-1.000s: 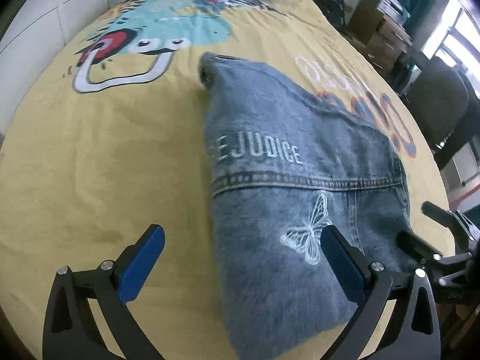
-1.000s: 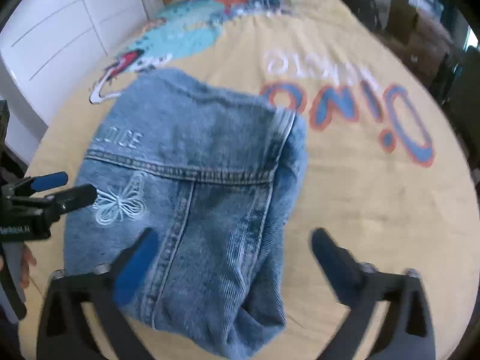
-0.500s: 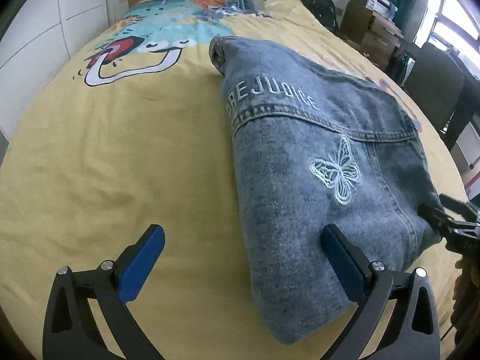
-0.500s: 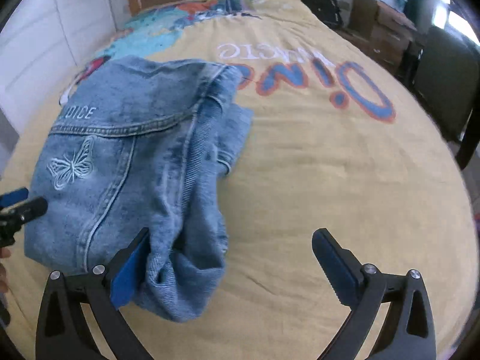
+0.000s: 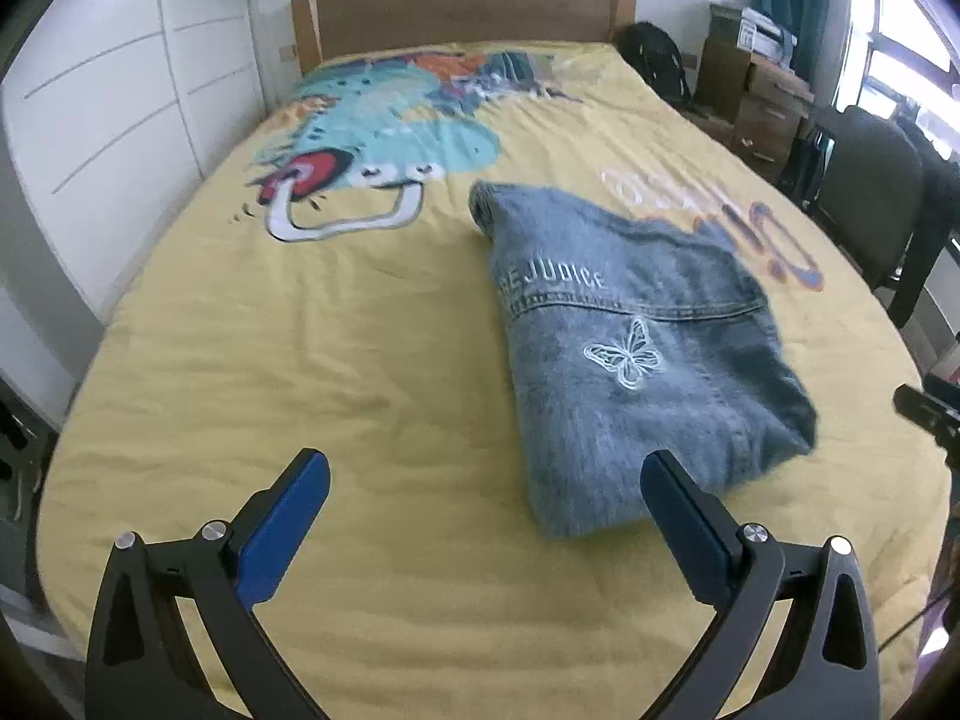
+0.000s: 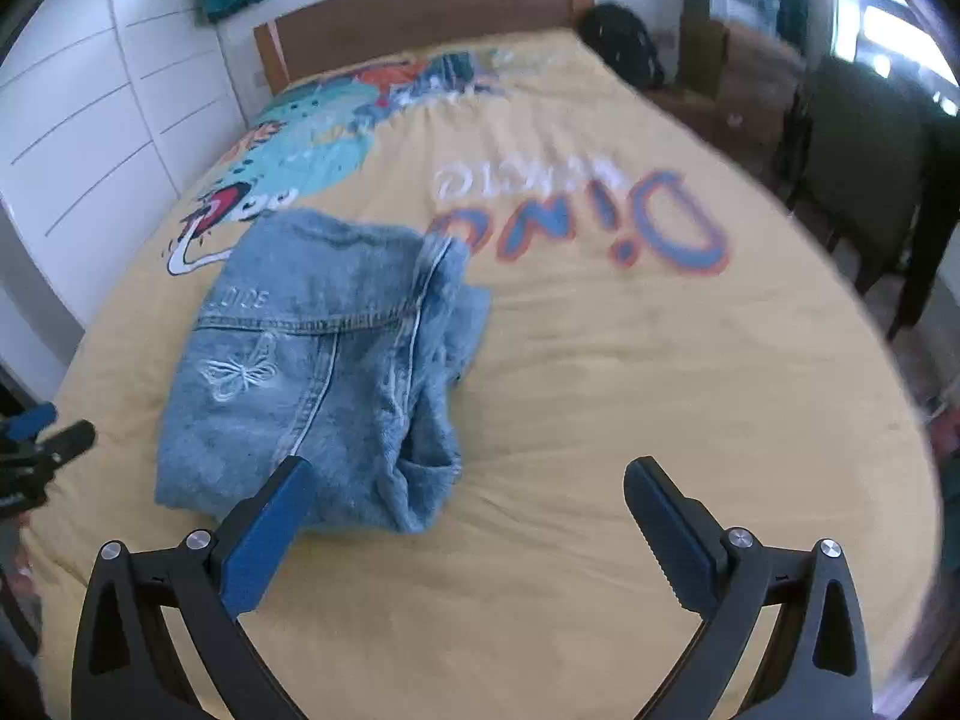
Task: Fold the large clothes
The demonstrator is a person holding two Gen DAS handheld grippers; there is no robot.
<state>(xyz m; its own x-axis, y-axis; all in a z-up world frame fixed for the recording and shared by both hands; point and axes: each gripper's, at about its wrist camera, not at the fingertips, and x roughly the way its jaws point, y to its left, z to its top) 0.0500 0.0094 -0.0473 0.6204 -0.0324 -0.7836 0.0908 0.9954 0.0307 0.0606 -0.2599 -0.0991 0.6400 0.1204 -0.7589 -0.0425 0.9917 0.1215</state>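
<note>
So the biggest thing here is the bed, one of them, with a yellow dino-print cover and a wooden headboard up at 12 o'clock. One dark chair sits off the bed's edge around 2 o'clock in the left wrist view.

On the cover there's exactly one denim jacket, already folded into a chunky rectangle with a butterfly stitched on top. Its long axis runs roughly from the foot of the bed toward the headboard, tilted a bit. It lies flat on the near half of the bed, nothing gripping it.

Two tongs, both spread wide and empty. From the left tongs the jacket sits at about 1 o'clock, its near corner just beside the tongs' own right finger. From the right tongs it's at about 11 o'clock, and the left finger overlaps the jacket's near edge in view, though contact can't be confirmed. The right side looks rumpled and open, so the right tongs seem closer to whatever needs tidying. Looks like the fold is basically done.
</note>
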